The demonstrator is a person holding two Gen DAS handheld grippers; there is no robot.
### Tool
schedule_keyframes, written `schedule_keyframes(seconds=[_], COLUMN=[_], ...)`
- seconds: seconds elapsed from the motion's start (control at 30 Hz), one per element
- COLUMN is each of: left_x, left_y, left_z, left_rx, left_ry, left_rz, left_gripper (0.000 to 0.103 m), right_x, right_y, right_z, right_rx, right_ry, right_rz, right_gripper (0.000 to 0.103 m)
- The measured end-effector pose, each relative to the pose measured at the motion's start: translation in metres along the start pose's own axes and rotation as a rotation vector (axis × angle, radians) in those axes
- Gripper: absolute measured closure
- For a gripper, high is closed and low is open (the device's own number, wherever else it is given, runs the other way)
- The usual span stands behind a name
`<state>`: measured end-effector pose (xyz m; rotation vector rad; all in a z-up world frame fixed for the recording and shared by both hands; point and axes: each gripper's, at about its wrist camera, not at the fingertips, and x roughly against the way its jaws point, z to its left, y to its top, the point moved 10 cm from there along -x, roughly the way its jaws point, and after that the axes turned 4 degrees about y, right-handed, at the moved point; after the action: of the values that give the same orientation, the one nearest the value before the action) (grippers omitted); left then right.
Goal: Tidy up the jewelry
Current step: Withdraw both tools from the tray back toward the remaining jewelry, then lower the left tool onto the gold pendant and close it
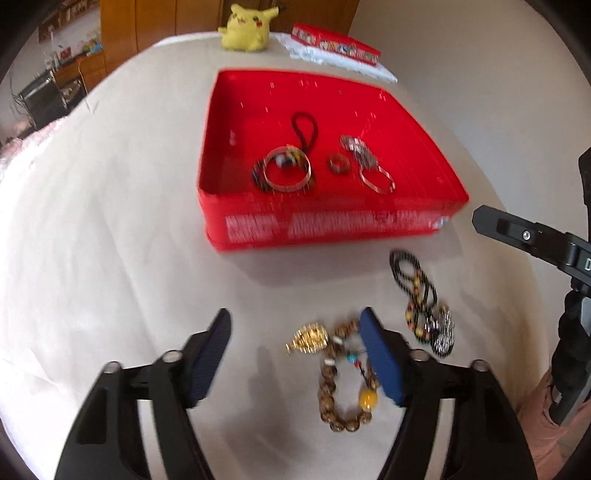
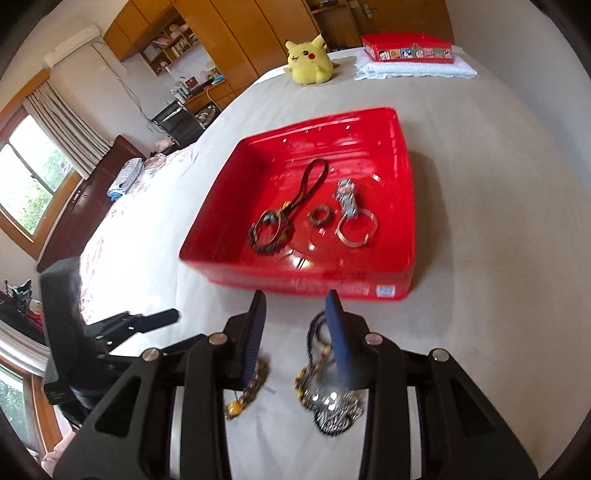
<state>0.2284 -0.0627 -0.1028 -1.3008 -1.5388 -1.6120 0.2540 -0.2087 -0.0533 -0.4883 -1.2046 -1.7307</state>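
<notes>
A pale sheet (image 1: pixel 110 229) is covering the bed, with wooden cupboards standing behind. In the left wrist view, a red tin (image 1: pixel 317 229) is sitting mid-bed, holding a gold bangle (image 1: pixel 287 170), a black cord loop (image 1: pixel 305 127), a small ring (image 1: pixel 338 164) and a silver bangle (image 1: pixel 376 180). The left claw (image 1: pixel 295 363) is hanging wide open and holding nothing; a brown bead bracelet (image 1: pixel 338 402) and a gold piece (image 1: pixel 308 338) are lying on the sheet between its fingers. A black beaded necklace (image 1: pixel 421 295) is lying to the right, outside the tin. A yellow plush toy (image 1: pixel 247 27) is sitting at the far edge.

In the right wrist view, the right claw (image 2: pixel 295 339) is hanging partly open and empty above the black necklace (image 2: pixel 325 384), in front of the tin (image 2: pixel 402 206). The other gripper's finger (image 2: pixel 147 319) is showing at the left.
</notes>
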Motion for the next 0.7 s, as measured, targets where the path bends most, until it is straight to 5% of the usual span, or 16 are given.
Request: schedule_keyframes(seconds=[0.3, 0.5, 0.7], left_x=[0.001, -0.015, -0.020], left_y=[-0.009, -0.023, -0.025], left_z=[0.006, 0.004, 0.007], left_rx=[-0.061, -0.038, -0.050], left_ry=[-0.016, -0.014, 0.038], left_rz=[-0.017, 0.041, 0.035], left_gripper=[0.047, 0.047, 0.047], right_x=[-0.016, -0.023, -0.026], right_y=[-0.015, -0.017, -0.020], right_z=[-0.005, -0.009, -0.009], right_rx=[-0.030, -0.045, -0.047], right_ry=[0.023, 0.014, 0.015], right_rz=[0.046, 0.061, 0.068], right_gripper=[0.069, 0.068, 0.068])
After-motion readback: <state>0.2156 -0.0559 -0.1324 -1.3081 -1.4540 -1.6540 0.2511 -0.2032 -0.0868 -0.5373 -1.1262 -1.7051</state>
